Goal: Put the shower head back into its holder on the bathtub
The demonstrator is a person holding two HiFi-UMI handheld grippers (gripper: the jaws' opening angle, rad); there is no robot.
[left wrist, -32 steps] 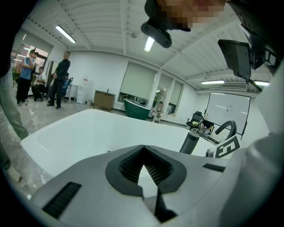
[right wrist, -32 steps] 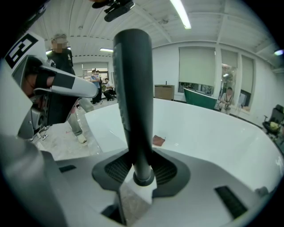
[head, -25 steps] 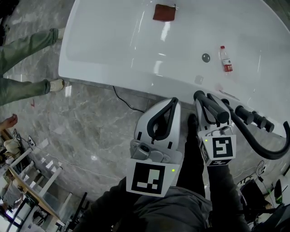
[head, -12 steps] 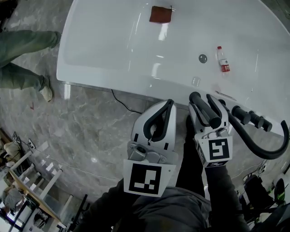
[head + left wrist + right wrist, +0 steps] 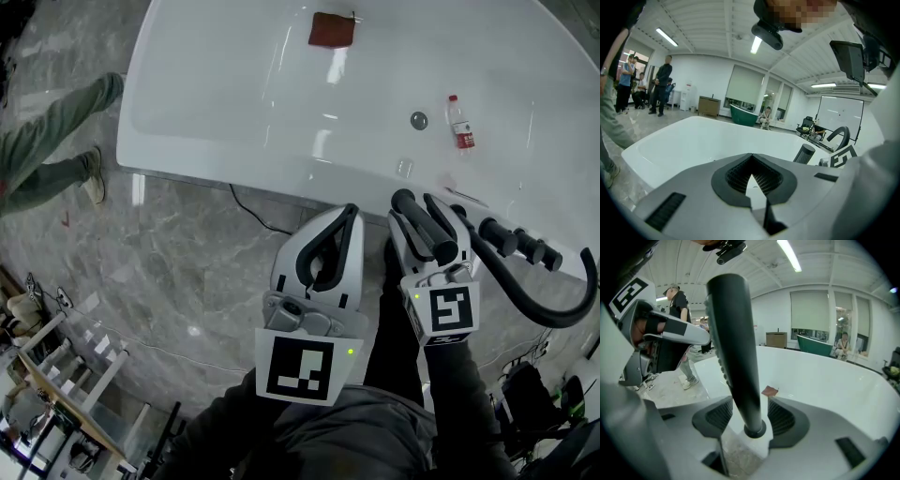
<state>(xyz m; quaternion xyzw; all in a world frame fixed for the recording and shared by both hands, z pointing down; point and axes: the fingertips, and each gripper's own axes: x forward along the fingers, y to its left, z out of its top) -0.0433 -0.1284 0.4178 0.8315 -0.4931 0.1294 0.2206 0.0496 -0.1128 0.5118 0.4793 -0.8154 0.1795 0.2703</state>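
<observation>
The black shower head handle [image 5: 427,228] leans up from the bathtub's white rim [image 5: 281,183] at the near right. In the right gripper view the shower head handle [image 5: 736,348] stands between the jaws with a gap on each side and its lower end on the rim. My right gripper [image 5: 427,208] [image 5: 750,401] is opening, and its pads do not press on the handle. Its black hose [image 5: 544,317] curves off to the right. My left gripper [image 5: 352,212] [image 5: 752,159] hovers just left of it, over the floor by the tub, shut on nothing.
Inside the bathtub lie a red-brown cloth [image 5: 331,28] and a water bottle [image 5: 459,124] beside the drain [image 5: 419,120]. Black taps [image 5: 511,239] stand on the rim to the right. A person's leg [image 5: 56,141] is on the marble floor at left, and a cable [image 5: 258,217] runs along the tub.
The right jaws have spread away from the shower handle. The person's legs at the left have shifted. Both grippers have stayed where they were.
</observation>
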